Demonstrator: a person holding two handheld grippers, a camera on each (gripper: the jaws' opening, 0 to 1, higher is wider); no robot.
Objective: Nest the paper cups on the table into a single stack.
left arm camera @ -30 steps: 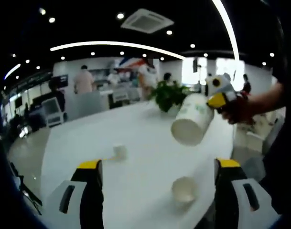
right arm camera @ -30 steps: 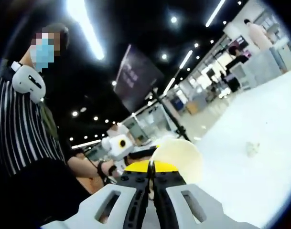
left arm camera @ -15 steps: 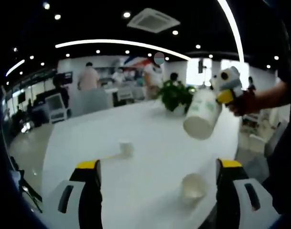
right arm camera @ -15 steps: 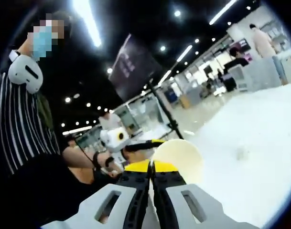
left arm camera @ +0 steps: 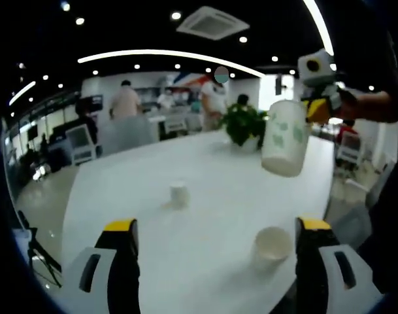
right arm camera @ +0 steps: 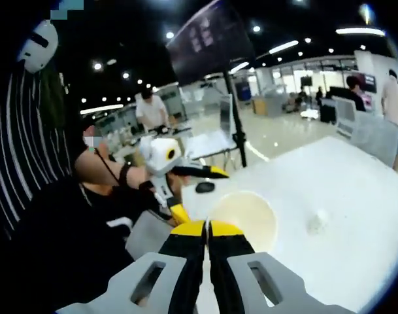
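Observation:
My right gripper (left arm camera: 318, 104) hangs high at the right over the white table (left arm camera: 212, 170). It is shut on the rim of a tall paper cup with green print (left arm camera: 285, 139), held nearly upright above the table. In the right gripper view the shut jaws (right arm camera: 206, 226) pinch that cup's rim (right arm camera: 246, 214), its open mouth facing the camera. A second cup (left arm camera: 272, 244) stands mouth up near the table's edge, below the held one. A smaller cup (left arm camera: 178, 194) sits mid-table, also seen as a small cup (right arm camera: 315, 222). My left gripper (left arm camera: 216, 226) is wide open and holds nothing; in the right gripper view this left gripper (right arm camera: 193, 192) sits at the left.
A potted plant (left arm camera: 243, 124) stands at the far side of the table. A small dark object (right arm camera: 204, 187) lies on the table near a person's hand. Several people and office desks are in the background. A tripod stand (right arm camera: 236, 131) rises beyond the table.
The right gripper has raised the held cup and turned it from a slant to nearly upright. Both views have shifted with the hands.

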